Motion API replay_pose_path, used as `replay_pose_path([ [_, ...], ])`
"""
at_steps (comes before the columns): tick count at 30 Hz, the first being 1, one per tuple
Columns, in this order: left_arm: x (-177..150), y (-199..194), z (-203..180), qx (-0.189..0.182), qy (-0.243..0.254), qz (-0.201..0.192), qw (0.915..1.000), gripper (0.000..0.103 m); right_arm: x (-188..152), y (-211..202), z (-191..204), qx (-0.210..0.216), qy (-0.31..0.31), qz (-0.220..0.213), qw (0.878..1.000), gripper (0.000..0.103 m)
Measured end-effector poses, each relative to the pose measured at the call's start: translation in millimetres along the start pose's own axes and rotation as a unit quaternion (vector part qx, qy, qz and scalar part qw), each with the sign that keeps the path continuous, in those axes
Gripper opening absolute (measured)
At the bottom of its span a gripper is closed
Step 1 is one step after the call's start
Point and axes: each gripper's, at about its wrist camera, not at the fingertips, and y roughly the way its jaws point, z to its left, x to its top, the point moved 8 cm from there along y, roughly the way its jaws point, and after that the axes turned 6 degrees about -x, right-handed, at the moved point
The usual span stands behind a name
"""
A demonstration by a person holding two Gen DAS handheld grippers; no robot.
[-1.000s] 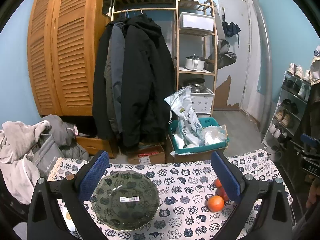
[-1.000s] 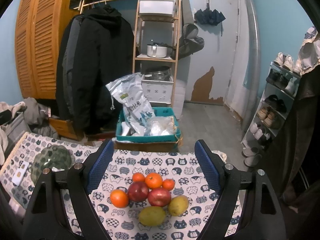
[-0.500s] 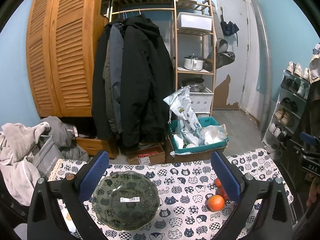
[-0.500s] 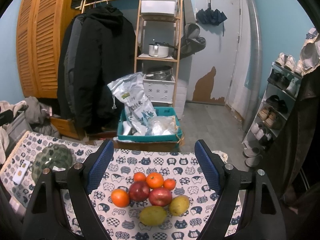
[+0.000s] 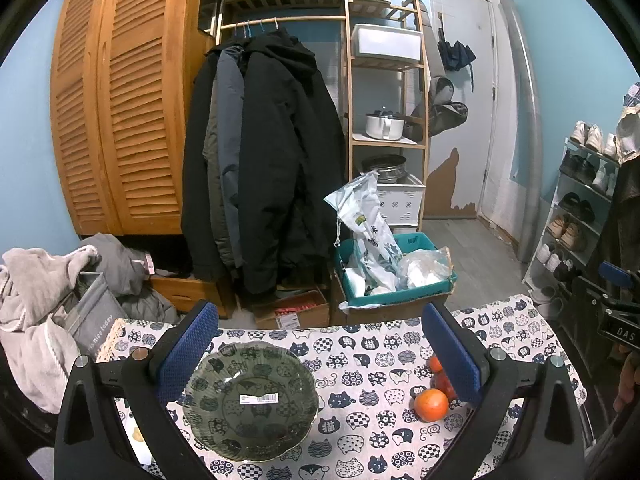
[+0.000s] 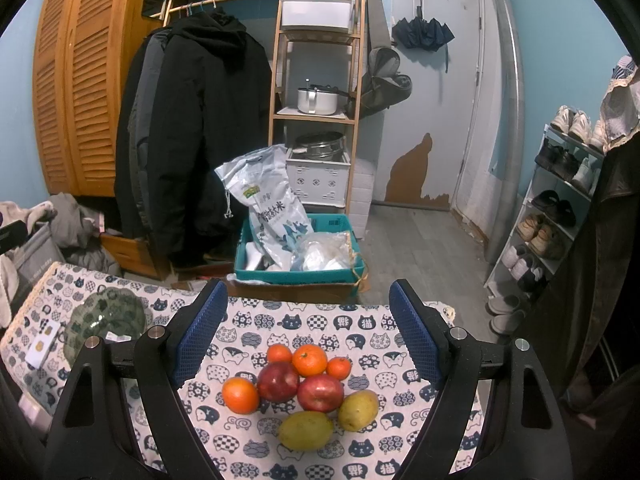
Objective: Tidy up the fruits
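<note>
On the table, a cat-print cloth covers everything I can see of the surface. Beyond its far edge the room is crowded: a teal crate with a rice bag and plastic bags sits on the floor just past the table, dark coats hang in front of a louvred wooden wardrobe, a wooden shelf carries a white pot, and a shoe rack lines the right wall.

My left gripper hangs above the cloth, fingers wide apart, nothing between them. A green glass bowl with a barcode sticker lies under it, toward the left finger. One orange shows beside the right finger, with more fruit half hidden behind that finger.

My right gripper is also spread wide and holds nothing. The fruit pile lies between its fingers on the cloth: four oranges, two red apples, and two yellow-green fruits nearest me, all touching or nearly so. In this view the bowl sits well off to the left, near a small card on the cloth.

Bare cloth lies between bowl and pile. The far table edge runs close behind the fruit; the left edge is near a heap of grey clothes.
</note>
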Motion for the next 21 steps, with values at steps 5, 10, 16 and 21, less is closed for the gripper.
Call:
replay_pose_path([
  [5, -0.9, -0.1, -1.1, 0.000, 0.000, 0.000, 1.0000, 0.103, -0.4, 0.0, 0.2, 0.000, 0.000, 0.000, 1.000, 0.081],
  [10, -0.9, 0.1, -1.0, 0.001, 0.001, 0.000, 1.0000, 0.103, -0.2, 0.2, 0.3, 0.000, 0.000, 0.000, 1.000, 0.081],
  [16, -1.3, 0.2, -1.0, 0.000, 0.001, 0.000, 1.0000, 0.103, 0.1, 0.2, 0.3, 0.000, -0.001, 0.000, 1.000, 0.081],
  [21, -1.3, 0.3, -1.0, 0.000, 0.001, 0.000, 1.0000, 0.103, 0.2, 0.1, 0.4, 0.000, -0.001, 0.000, 1.000, 0.081],
])
